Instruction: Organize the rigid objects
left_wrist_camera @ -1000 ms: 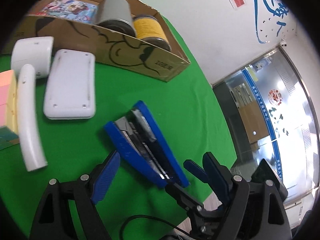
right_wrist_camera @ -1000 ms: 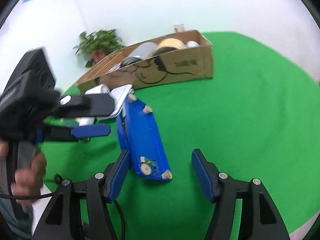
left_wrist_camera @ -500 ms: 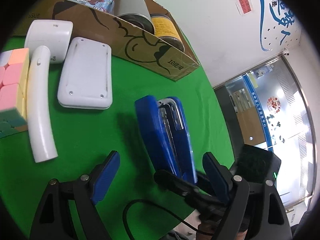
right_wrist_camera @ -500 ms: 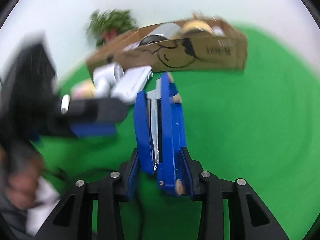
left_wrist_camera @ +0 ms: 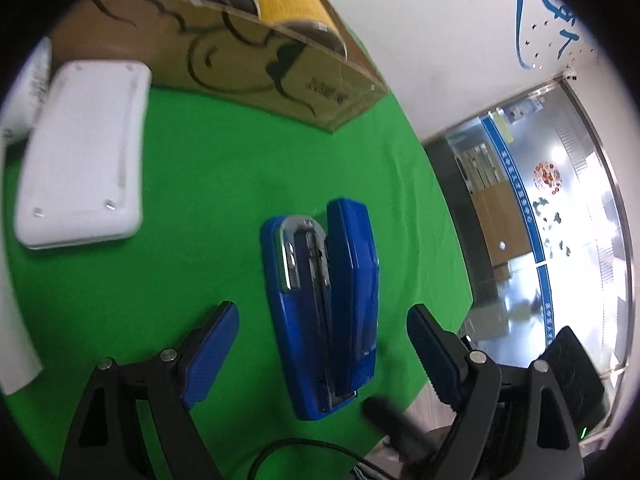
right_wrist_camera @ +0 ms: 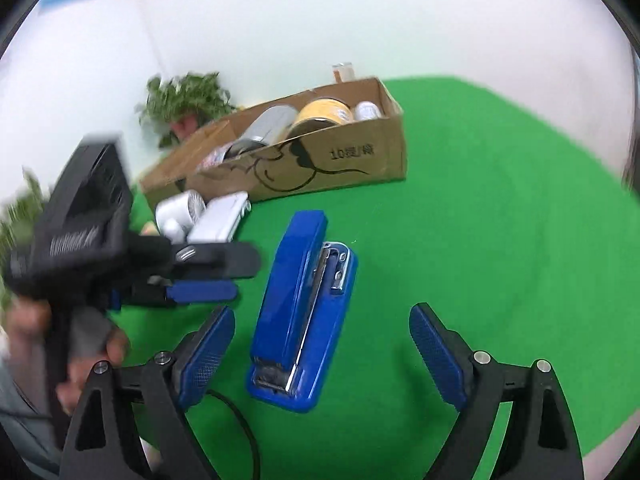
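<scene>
A blue stapler (left_wrist_camera: 324, 304) lies on its side on the green table, its metal track showing; it also shows in the right wrist view (right_wrist_camera: 304, 312). My left gripper (left_wrist_camera: 320, 344) is open, one finger on each side of the stapler's near end, not touching it. My right gripper (right_wrist_camera: 322, 352) is open and empty, with the stapler between its fingers. The left gripper appears in the right wrist view (right_wrist_camera: 208, 276), just left of the stapler. A cardboard box (right_wrist_camera: 320, 160) behind holds a grey can (right_wrist_camera: 264, 128) and a yellow can (right_wrist_camera: 324, 114).
A white flat device (left_wrist_camera: 84, 152) lies left of the stapler, with a small white fan (right_wrist_camera: 180, 212) beside it. A white curved piece (left_wrist_camera: 16, 328) lies at the far left. The table edge (left_wrist_camera: 444, 216) runs close on the right. A plant (right_wrist_camera: 188, 100) stands behind the box.
My right gripper was shut on the stapler half a second ago; it has let go and opened, and the stapler now lies on its side. My left gripper has moved closer around it.
</scene>
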Demonstrator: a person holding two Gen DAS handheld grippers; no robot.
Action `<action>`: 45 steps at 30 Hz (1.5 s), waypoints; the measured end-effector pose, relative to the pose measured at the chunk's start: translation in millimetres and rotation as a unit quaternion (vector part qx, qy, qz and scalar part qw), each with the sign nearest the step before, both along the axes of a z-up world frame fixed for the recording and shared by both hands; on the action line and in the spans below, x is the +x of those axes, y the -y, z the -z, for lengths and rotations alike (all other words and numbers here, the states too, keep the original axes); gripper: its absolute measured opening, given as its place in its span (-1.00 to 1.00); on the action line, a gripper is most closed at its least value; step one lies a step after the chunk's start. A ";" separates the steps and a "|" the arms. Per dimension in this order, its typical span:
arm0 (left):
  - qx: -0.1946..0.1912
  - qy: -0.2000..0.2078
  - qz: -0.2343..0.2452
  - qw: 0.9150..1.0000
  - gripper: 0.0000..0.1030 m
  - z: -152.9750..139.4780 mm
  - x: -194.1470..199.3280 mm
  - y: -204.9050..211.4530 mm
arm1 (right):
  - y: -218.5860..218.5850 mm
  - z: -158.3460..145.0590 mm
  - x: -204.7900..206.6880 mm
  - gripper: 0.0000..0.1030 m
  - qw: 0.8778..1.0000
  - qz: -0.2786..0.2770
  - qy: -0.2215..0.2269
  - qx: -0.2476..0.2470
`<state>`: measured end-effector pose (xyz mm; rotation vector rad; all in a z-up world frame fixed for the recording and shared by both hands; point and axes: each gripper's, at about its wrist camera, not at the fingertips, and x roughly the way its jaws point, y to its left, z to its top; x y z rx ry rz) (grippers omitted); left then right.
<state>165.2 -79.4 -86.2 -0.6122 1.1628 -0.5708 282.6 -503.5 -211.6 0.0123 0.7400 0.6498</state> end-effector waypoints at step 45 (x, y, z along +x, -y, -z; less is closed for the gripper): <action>-0.039 -0.033 0.013 0.999 -0.21 6.0 -15.7 -13.5 | -13.5 15.7 27.0 -0.43 0.984 -0.033 -0.141 0.103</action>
